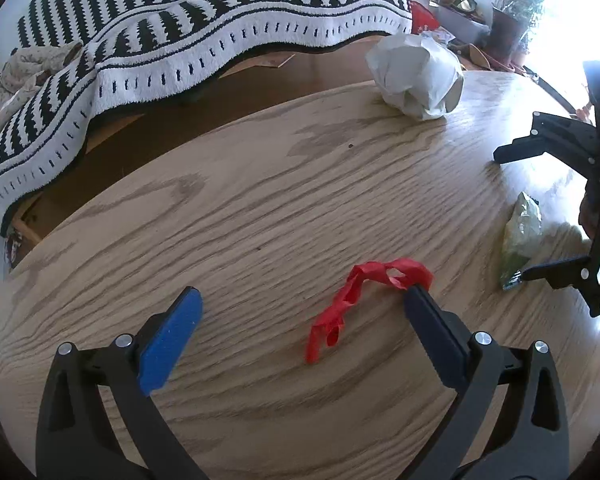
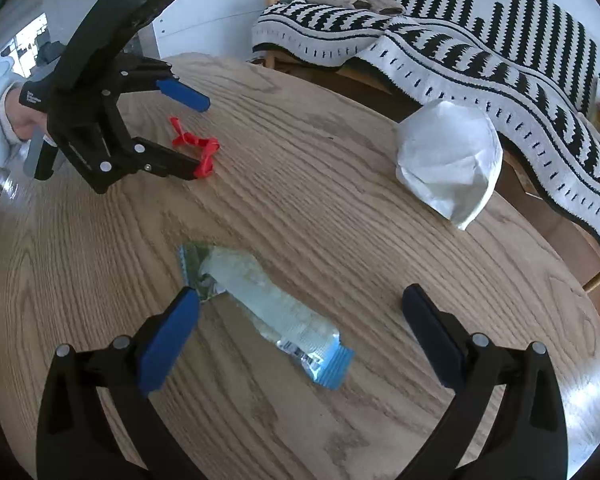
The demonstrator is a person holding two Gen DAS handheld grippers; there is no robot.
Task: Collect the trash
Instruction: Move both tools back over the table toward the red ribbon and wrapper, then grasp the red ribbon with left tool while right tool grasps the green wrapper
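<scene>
A twisted red scrap (image 1: 364, 300) lies on the round wooden table (image 1: 260, 208), between the wide-apart fingers of my open left gripper (image 1: 304, 300); its right end touches the right finger. From the right wrist the same red scrap (image 2: 196, 146) sits inside the left gripper (image 2: 199, 136). A clear and blue snack wrapper (image 2: 268, 312) lies between the fingers of my open right gripper (image 2: 300, 300), its left end by the left pad. In the left wrist view the wrapper (image 1: 520, 236) is at the right gripper (image 1: 512, 216). A crumpled white paper ball (image 1: 416, 76) (image 2: 448, 160) rests farther back.
A black-and-white striped blanket (image 1: 180, 40) (image 2: 480, 40) covers a seat behind the table. A hand and pale sleeve (image 2: 0, 120) hold the left gripper. Potted plants (image 1: 516, 12) and clutter stand at the far right. A white cabinet (image 2: 204, 4) stands behind the table.
</scene>
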